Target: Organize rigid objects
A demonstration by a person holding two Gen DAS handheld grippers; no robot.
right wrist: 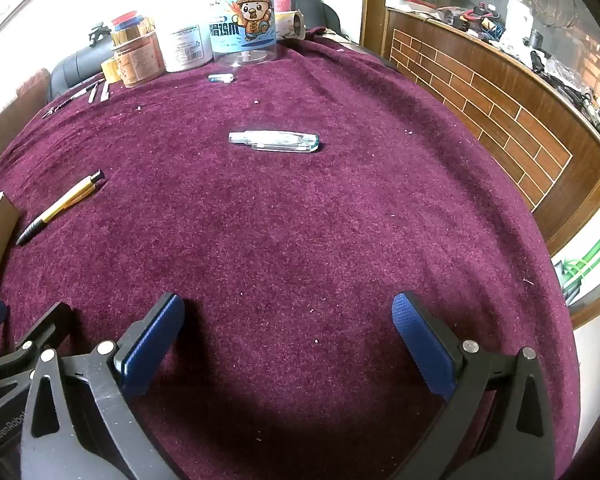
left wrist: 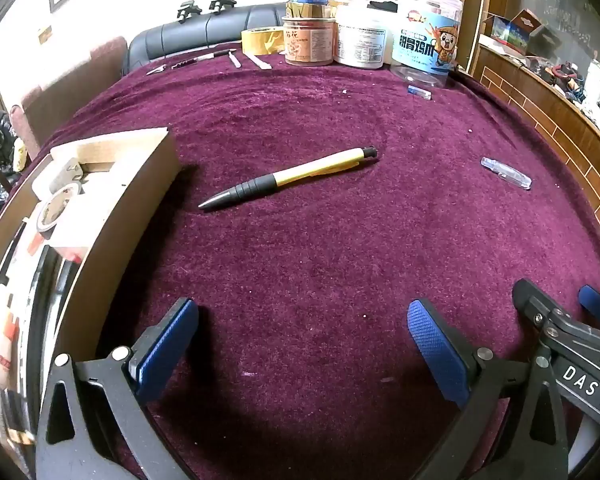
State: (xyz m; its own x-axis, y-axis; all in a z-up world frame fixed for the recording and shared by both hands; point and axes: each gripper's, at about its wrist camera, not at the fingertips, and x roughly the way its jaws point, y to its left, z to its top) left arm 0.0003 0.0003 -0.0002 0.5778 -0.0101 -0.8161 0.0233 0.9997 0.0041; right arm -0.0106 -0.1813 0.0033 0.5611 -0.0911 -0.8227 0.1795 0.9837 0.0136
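A yellow pen with a black grip (left wrist: 288, 178) lies on the purple cloth ahead of my left gripper (left wrist: 302, 330), which is open and empty. The pen also shows at the left of the right wrist view (right wrist: 60, 206). A clear plastic pen cap (right wrist: 274, 141) lies ahead of my right gripper (right wrist: 286, 322), which is open and empty; it shows at the right in the left wrist view (left wrist: 506, 173). A cardboard box (left wrist: 112, 208) holding tape rolls stands left of the pen. The right gripper's side (left wrist: 572, 332) shows at the lower right of the left wrist view.
Jars and a blue-labelled tub (left wrist: 426, 46) stand at the table's far edge with a yellow tape roll (left wrist: 262, 40), thin tools (left wrist: 204, 58) and a small clear piece (left wrist: 419, 91). A wood-panelled counter (right wrist: 500, 92) runs along the right.
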